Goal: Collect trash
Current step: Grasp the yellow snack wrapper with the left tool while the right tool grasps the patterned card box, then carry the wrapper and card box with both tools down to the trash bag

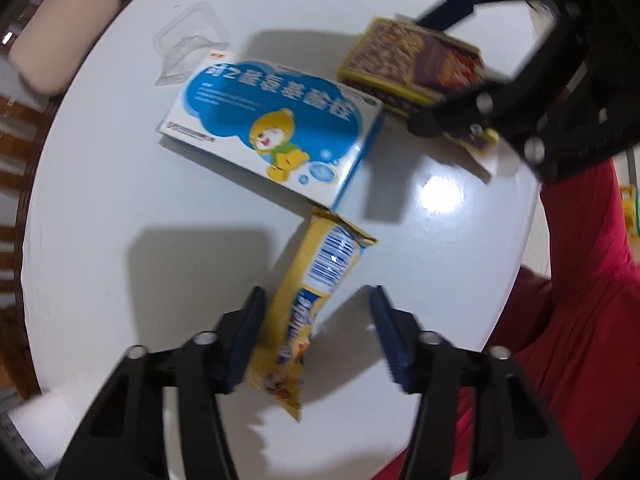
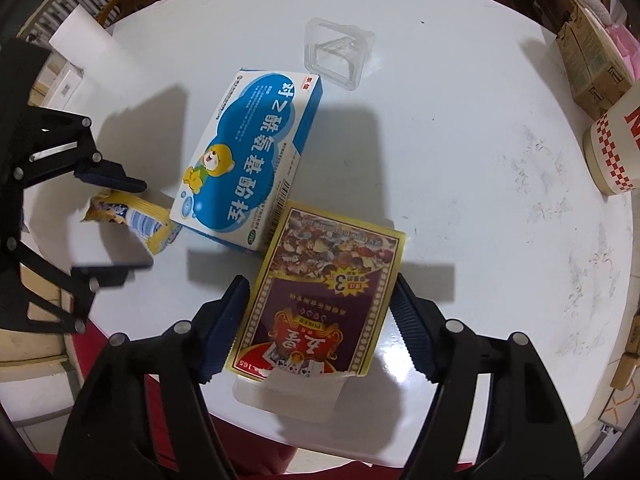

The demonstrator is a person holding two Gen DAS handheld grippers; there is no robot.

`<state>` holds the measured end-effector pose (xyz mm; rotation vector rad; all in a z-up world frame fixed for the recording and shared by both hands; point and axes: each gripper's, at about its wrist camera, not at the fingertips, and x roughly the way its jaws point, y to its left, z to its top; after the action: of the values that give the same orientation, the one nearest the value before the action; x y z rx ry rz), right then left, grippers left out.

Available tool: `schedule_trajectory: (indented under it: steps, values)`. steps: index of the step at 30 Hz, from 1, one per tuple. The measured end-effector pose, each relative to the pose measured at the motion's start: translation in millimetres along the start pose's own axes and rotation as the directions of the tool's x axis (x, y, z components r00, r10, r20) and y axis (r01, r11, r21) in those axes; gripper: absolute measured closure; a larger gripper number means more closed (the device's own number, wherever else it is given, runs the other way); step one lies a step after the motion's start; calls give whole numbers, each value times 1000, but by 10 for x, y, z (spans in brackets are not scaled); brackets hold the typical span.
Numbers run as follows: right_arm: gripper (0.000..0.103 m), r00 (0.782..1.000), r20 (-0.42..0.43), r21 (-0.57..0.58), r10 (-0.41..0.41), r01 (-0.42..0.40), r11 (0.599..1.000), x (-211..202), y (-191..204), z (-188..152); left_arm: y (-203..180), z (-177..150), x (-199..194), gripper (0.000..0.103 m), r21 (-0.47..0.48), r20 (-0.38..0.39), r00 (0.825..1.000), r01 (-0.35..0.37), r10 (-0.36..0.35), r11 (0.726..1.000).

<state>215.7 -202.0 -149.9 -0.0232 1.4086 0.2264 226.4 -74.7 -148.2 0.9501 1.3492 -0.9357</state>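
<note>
A yellow snack wrapper (image 1: pixel 316 300) lies on the white round table (image 1: pixel 100 220) between the fingers of my left gripper (image 1: pixel 316 320). The left pad touches it, the right pad stands apart, so the gripper is open. The same wrapper (image 2: pixel 136 220) shows in the right wrist view, with the left gripper (image 2: pixel 120 224) over it. My right gripper (image 2: pixel 320 312) has a pad against each long side of a purple and yellow card box (image 2: pixel 320 292). From the left wrist view, that card box (image 1: pixel 412 64) sits under the right gripper (image 1: pixel 436 68). A blue and white medicine box (image 2: pixel 248 160) lies between wrapper and card box.
A clear plastic tray (image 2: pixel 338 50) rests further back on the table. A red and white cup (image 2: pixel 616 152) and cardboard boxes (image 2: pixel 588 64) stand at the right edge. A red sleeve (image 1: pixel 580 280) and chairs (image 1: pixel 60 60) border the table.
</note>
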Motion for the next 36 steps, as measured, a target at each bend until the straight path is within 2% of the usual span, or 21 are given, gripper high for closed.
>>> schedule_trajectory:
  steps: [1,2,5,8,11,12,19,22,25,29,31,34,36]
  values:
    - [35,1000,3,-9,-8,8,1000,0,10,-9,28,9,-9,77,-43,-3,1000,22,-22,999]
    - [35,1000,6,-15,-14,14,1000,0,14,-17,35,5,-25,81,-91,0,999,42,-42,995]
    - [37,1000,15,-15,-18,18,1000,-16,0,-70,-12,14,-18,85,-123,15,1000,18,-17,992]
    - [38,998,23,-34,-50,51,998,-36,42,-71,0,-43,-25,85,-205,21,1000,10,-6,979]
    - [39,997,40,-42,-68,70,997,-88,84,-122,57,-125,-24,86,-314,11,1000,9,-6,949]
    - [39,996,50,-43,-74,77,996,-128,95,-137,105,-174,-23,86,-372,4,1000,27,-27,928]
    - [40,985,118,-44,-122,128,991,-426,197,-234,294,-383,-56,90,-539,20,998,66,-65,840]
    - [40,982,140,-39,-125,132,991,-551,214,-269,323,-443,-106,90,-564,15,1000,27,-22,825]
    - [40,977,168,-36,-129,137,990,-674,227,-294,294,-504,-228,90,-578,47,999,47,-24,815]
    - [40,973,196,-30,-122,130,991,-819,204,-287,235,-560,-457,90,-594,76,997,28,22,804]
    - [40,969,218,-28,-118,127,991,-918,239,-300,163,-595,-637,90,-602,105,994,36,35,798]
    - [39,961,254,-37,-109,122,992,-1114,294,-323,29,-664,-851,90,-601,125,987,-2,97,800]
    - [39,954,281,-49,-103,121,991,-1263,362,-386,-95,-700,-960,90,-605,146,983,2,108,796]
